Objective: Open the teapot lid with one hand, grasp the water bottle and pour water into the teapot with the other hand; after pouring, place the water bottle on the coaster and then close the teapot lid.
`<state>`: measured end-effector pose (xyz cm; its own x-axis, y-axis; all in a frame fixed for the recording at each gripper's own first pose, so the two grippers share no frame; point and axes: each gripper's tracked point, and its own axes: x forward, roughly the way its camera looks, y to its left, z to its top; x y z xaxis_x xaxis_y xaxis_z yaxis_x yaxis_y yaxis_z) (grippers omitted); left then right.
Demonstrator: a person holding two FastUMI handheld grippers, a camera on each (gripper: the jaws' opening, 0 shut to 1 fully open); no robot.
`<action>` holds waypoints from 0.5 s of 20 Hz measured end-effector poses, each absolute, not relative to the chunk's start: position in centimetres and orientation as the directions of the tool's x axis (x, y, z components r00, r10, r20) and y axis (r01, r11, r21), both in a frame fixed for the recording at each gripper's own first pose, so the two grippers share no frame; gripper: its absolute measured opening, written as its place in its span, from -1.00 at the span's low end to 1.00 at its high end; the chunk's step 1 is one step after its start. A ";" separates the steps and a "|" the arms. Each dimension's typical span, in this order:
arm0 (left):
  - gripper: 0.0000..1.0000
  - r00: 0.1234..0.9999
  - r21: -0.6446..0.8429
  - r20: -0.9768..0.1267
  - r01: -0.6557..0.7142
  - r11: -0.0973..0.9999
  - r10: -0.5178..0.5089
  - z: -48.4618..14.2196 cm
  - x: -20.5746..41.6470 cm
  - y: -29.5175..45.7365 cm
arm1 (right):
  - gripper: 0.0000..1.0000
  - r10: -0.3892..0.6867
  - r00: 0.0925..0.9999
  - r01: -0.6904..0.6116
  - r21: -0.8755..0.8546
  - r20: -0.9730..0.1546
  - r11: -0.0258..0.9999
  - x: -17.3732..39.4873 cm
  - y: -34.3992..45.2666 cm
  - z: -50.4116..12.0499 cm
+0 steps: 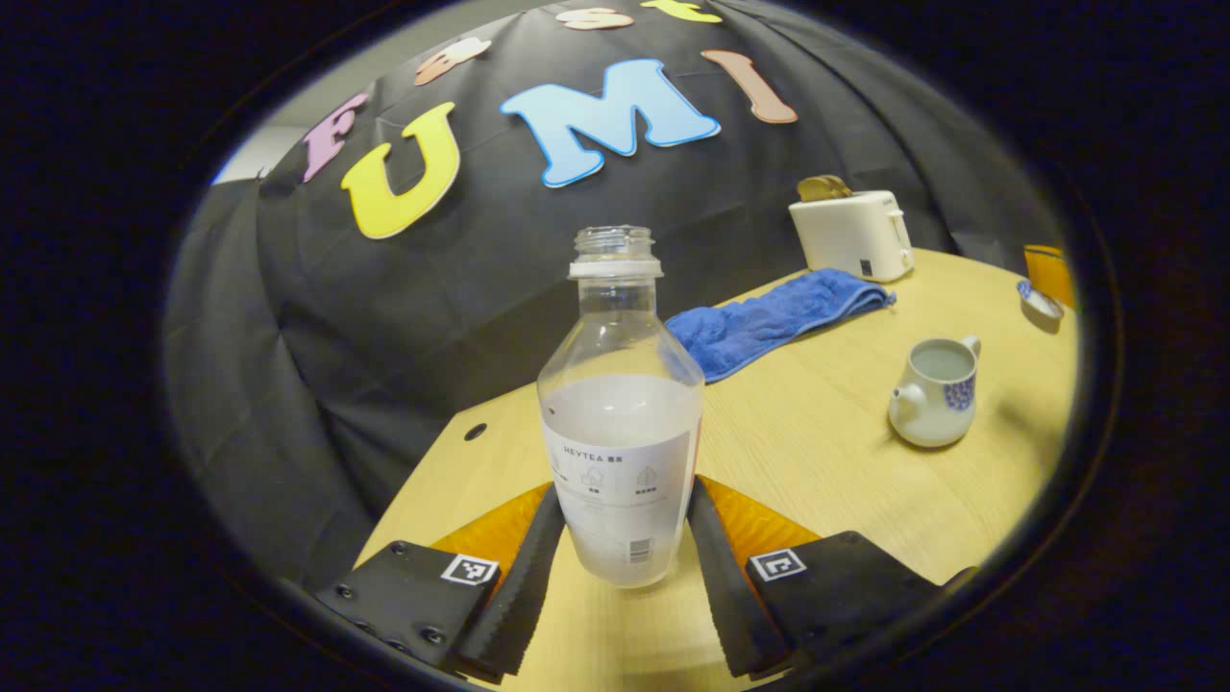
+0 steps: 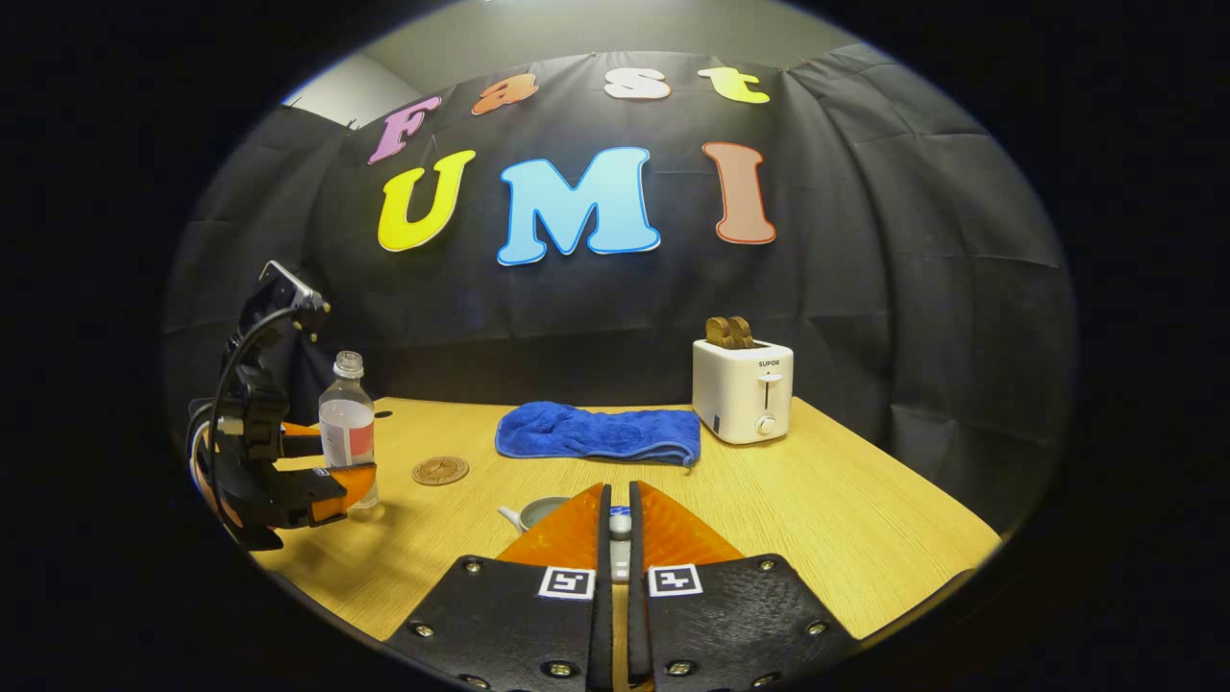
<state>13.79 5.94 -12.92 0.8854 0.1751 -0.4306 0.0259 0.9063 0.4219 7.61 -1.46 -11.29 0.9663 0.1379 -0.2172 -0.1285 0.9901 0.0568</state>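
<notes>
The left gripper (image 1: 623, 567) presses both fingers on the clear, capless plastic water bottle (image 1: 621, 413) standing on the table; lift it straight toward the open white teapot (image 1: 934, 392), whose lid (image 2: 620, 525) the right gripper (image 2: 620, 538) pinches.

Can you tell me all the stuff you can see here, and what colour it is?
water bottle: one, clear, no cap, standing on the table's left side
coaster: one, brown, right of the bottle
teapot: one, white and blue, open, mid-table
teapot lid: one, white and blue, lifted
towel: one, blue, at the back
toaster: one, white, back right
toast: two, brown, in the toaster
table: one, light wood
left gripper: around the bottle
right gripper: pinching the lid's knob
</notes>
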 end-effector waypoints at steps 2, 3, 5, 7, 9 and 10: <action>0.73 0.885 0.499 -0.427 0.060 0.864 0.185 -12.4 13.7 5.5 | -0.88 0.139 0.965 -0.129 0.058 -0.222 0.990 7.5 -2.1 -11.6; 0.73 0.884 0.530 -0.431 0.083 0.844 0.183 -12.4 13.7 5.2 | -0.88 0.136 0.965 -0.127 0.055 -0.224 0.990 7.4 -2.5 -11.7; 0.73 0.878 0.585 -0.440 0.120 0.802 0.190 -12.3 13.7 4.8 | -0.88 0.132 0.965 -0.123 0.051 -0.226 0.991 7.2 -3.3 -11.8; 0.75 0.870 0.646 -0.449 0.159 0.747 0.203 -12.9 13.7 4.6 | -0.88 0.123 0.966 -0.114 0.051 -0.227 0.992 7.2 -4.2 -11.8; 0.75 0.864 0.716 -0.449 0.197 0.670 0.227 -13.1 13.4 4.7 | -0.88 0.115 0.967 -0.107 0.051 -0.228 0.993 7.1 -4.9 -11.7; 0.75 0.864 0.746 -0.446 0.215 0.630 0.233 -13.0 13.5 4.7 | -0.88 0.113 0.967 -0.104 0.050 -0.227 0.993 7.1 -5.2 -11.6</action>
